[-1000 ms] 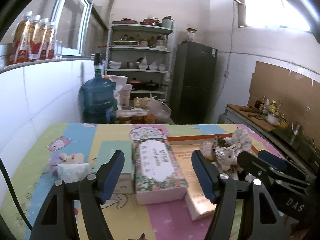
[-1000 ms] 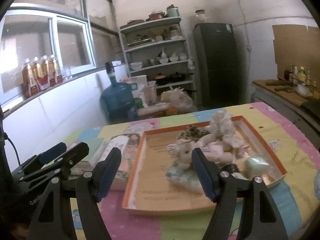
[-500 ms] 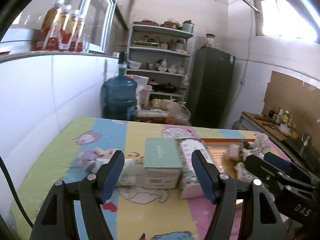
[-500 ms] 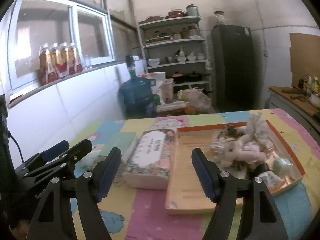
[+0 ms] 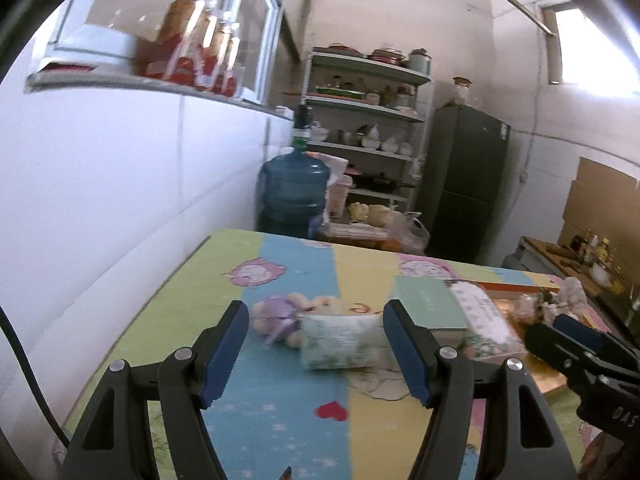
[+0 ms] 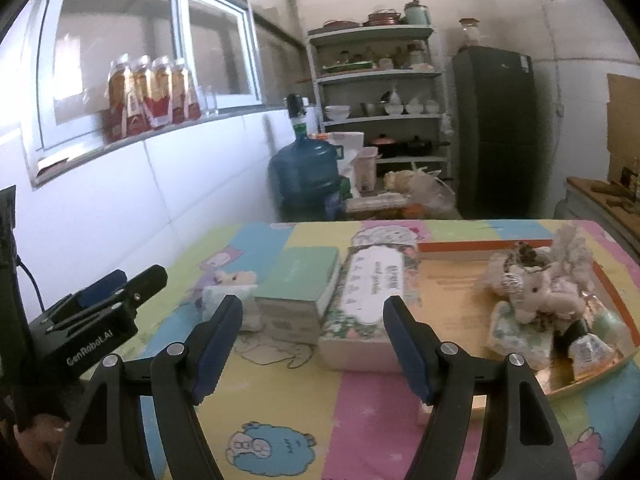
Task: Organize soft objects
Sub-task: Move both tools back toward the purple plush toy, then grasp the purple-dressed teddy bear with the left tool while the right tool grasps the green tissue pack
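Observation:
A small purple and cream plush toy (image 5: pixel 282 314) lies on the colourful tablecloth, with a soft green-patterned pack (image 5: pixel 340 338) right beside it. My left gripper (image 5: pixel 316 350) stands open just short of them, nothing between its fingers. In the right wrist view the same plush toy (image 6: pixel 232 279) and pack (image 6: pixel 224 300) sit left of a mint-green box (image 6: pixel 302 280). An orange-rimmed tray (image 6: pixel 452 304) holds a heap of plush toys (image 6: pixel 536 280) and small packs. My right gripper (image 6: pixel 312 346) is open above the table, facing a floral tissue box (image 6: pixel 368 292).
The left gripper (image 6: pixel 100 312) shows at the left of the right wrist view. A blue water jug (image 6: pixel 306 176), a shelf of dishes (image 6: pixel 376 92) and a dark fridge (image 6: pixel 496 128) stand behind the table. A white tiled wall runs along the left side.
Both grippers have swung to the left across the table. The left wrist view went from the tissue box and tray to the plush toy and soft pack. Both stay open.

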### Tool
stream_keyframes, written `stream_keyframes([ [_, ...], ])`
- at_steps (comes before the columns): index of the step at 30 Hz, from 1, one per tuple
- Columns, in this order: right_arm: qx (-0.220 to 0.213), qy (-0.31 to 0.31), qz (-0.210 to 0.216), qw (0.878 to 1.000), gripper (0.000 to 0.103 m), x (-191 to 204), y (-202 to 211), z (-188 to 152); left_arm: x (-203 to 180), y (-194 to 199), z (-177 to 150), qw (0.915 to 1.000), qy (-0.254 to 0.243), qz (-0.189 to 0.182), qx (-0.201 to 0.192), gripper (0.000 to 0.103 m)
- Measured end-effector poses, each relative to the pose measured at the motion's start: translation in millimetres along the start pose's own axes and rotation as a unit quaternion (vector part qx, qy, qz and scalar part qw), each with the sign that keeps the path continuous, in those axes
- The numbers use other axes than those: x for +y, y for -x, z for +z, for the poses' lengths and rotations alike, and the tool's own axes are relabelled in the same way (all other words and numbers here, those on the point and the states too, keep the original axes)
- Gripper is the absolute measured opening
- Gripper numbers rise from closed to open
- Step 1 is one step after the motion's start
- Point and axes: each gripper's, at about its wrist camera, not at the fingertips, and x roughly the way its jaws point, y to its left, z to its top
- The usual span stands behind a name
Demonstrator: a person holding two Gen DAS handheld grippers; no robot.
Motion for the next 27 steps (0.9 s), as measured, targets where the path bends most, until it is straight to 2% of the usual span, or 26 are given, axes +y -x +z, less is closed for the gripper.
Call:
stream_keyframes([
  [8,0.018,0.02,0.043,0.999,0.075,32,-22,-4,38,0,-2,0.9992,0.009,0.038,-0.004,0.069],
  [12,0.052,0.069,0.088,0.992,0.075,57,-47,-6,52,-1,-3,0.9985,0.009,0.054,-0.005,0.069],
  [15,0.08,0.151,0.132,0.976,0.075,79,-68,1,59,-4,-4,0.9985,0.012,0.054,-0.001,0.069],
  [17,0.092,0.21,0.153,0.961,0.075,90,-82,7,61,-5,-5,0.9985,0.011,0.054,0.001,0.069],
  [19,0.113,0.277,0.167,0.939,0.075,100,-100,12,63,-8,-6,0.9986,0.011,0.051,0.003,0.069],
  [27,0.185,0.422,0.158,0.873,0.074,118,-159,-2,72,-19,-4,0.9989,0.016,0.044,0.007,0.069],
])
